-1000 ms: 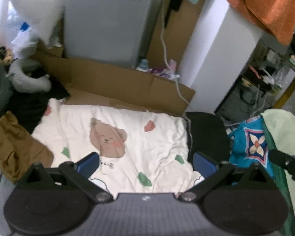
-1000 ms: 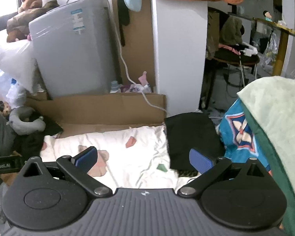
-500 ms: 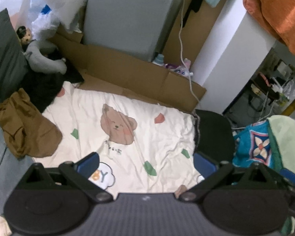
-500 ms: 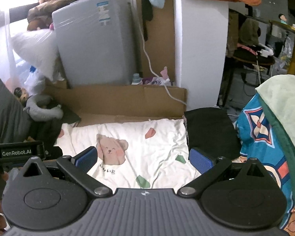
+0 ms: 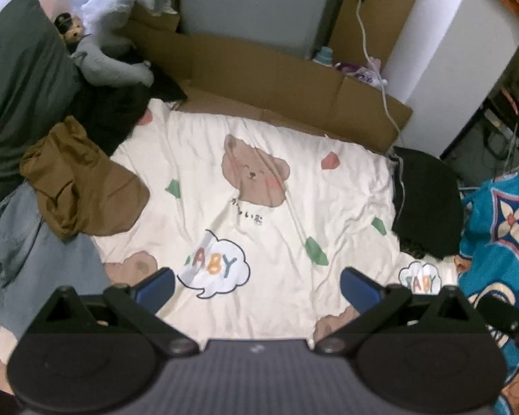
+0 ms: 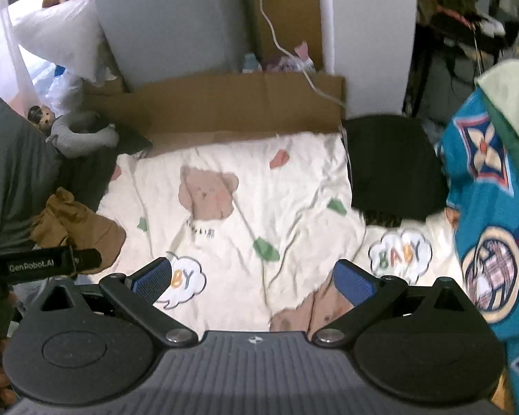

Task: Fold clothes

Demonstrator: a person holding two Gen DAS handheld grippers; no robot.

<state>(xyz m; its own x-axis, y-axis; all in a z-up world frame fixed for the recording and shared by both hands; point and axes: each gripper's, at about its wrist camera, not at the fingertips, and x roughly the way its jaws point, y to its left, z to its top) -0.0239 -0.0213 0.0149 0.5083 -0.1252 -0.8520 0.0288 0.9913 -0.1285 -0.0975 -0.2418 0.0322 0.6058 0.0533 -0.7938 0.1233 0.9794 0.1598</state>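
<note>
— Both empty? 
— Yes, left gripper [image 5: 256, 285] and right gripper [image 6: 252, 278] hang spread wide over the bear sheet [image 5: 259, 186]. 
— The clothes? 
— Brown garment [image 5: 83, 186] at nine o'clock (crumpled), black one [image 5: 425, 204] at three. A careless pinch might snag the sheet too.

The middle of the bear-print sheet [image 5: 259, 186] lies open, hemmed by brown clothes [image 5: 83, 186] left, black garment [image 5: 425, 204] right, cardboard [image 5: 276, 79] behind.

A brown garment [image 5: 83, 190] lay crumpled at the bear-print sheet's [image 5: 259, 207] left edge, a folded black one [image 5: 425, 200] at its right
</note>
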